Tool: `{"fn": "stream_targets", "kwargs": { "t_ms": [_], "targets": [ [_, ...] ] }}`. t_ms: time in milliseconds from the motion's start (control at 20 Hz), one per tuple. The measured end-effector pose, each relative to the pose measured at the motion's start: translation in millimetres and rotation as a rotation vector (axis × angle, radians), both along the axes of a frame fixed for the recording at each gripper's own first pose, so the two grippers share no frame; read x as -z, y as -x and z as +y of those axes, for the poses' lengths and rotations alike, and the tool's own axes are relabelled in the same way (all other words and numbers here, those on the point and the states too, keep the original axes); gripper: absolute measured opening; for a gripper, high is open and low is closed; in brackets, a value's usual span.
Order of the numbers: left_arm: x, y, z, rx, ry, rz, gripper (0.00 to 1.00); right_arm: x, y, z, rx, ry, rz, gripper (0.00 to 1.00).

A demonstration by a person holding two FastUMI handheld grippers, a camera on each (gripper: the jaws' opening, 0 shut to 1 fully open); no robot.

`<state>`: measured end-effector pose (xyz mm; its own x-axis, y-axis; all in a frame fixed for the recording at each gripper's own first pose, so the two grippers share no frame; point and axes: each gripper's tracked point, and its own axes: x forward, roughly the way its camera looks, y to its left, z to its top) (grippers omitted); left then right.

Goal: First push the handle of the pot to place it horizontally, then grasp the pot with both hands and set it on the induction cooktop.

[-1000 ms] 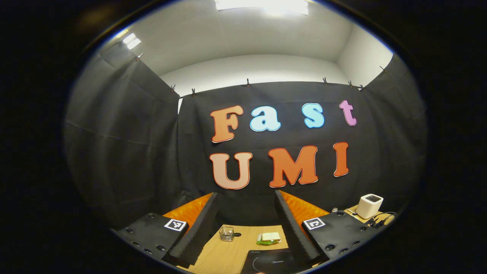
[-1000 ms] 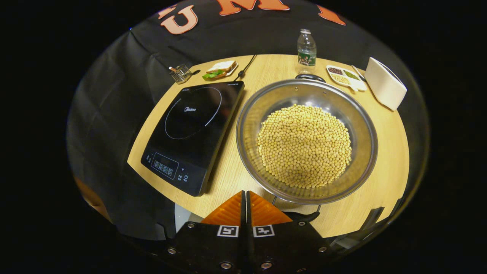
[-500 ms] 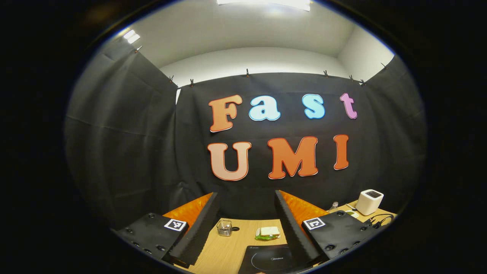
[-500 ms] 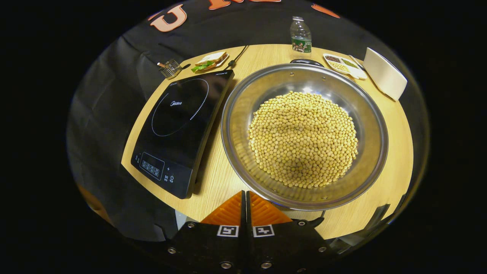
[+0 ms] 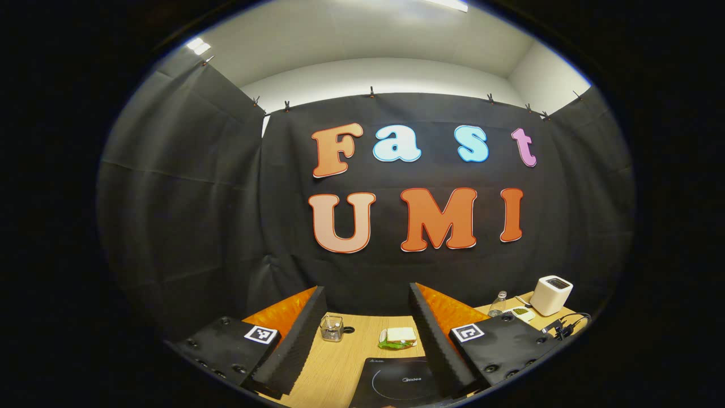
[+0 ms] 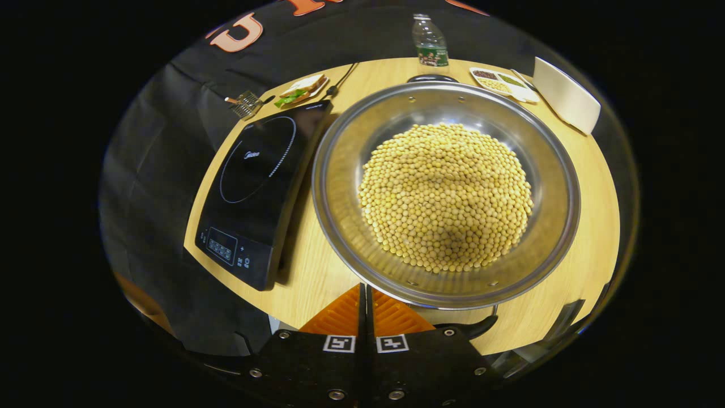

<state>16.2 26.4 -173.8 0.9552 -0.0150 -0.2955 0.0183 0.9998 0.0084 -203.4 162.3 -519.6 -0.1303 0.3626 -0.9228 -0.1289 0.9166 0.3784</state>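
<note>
The pot (image 6: 446, 192) sits on the round wooden bench (image 6: 589, 187), heaped with yellow beans (image 6: 446, 195), its rim just beside the right edge of the black cooktop (image 6: 257, 187) and not on it. One dark handle (image 6: 433, 78) pokes out at the pot's far side; another handle (image 6: 470, 327) shows under the near rim, right by the right tool (image 6: 365, 297), at the bench's near edge. That tool's fingers are pressed together with nothing between them, tips at the pot's near rim; whether they touch it is hard to tell.

Along the far edge of the bench stand a water bottle (image 6: 429, 39), a divided dish (image 6: 498, 82) of small foods and a white box-like appliance (image 6: 566, 96), all behind the pot. At the far left edge lie a sandwich (image 6: 300, 89) on a plate and a small wire basket (image 6: 244, 103), beyond the cooktop, with a cord (image 6: 345, 79) running off behind it. The cooktop's glass is bare.

The left tool (image 5: 365, 334) is held wide apart, empty, aimed at the booth's cloth wall from above the near left of the bench, the cooktop's far part below between its fingers.

Against half a second ago, the pot looms larger and higher in the right gripper view, and the far things have slid up towards the top. In the left gripper view the wall has dropped and more of the bench shows.
</note>
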Motion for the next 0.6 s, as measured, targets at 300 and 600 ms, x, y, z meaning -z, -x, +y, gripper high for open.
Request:
{"fn": "stream_targets", "kwargs": {
  "t_ms": [300,600],
  "targets": [
    [7.7,-9.6,-6.9,0.015,0.026,0.012,0.98,11.7,-9.3,-38.4,0.049,0.072,0.006,0.0],
    [22.9,-20.0,-14.3,0.028,0.045,0.04,0.94,24.9,-19.7,-69.4,0.096,0.125,0.013,0.0]
  ]
}}
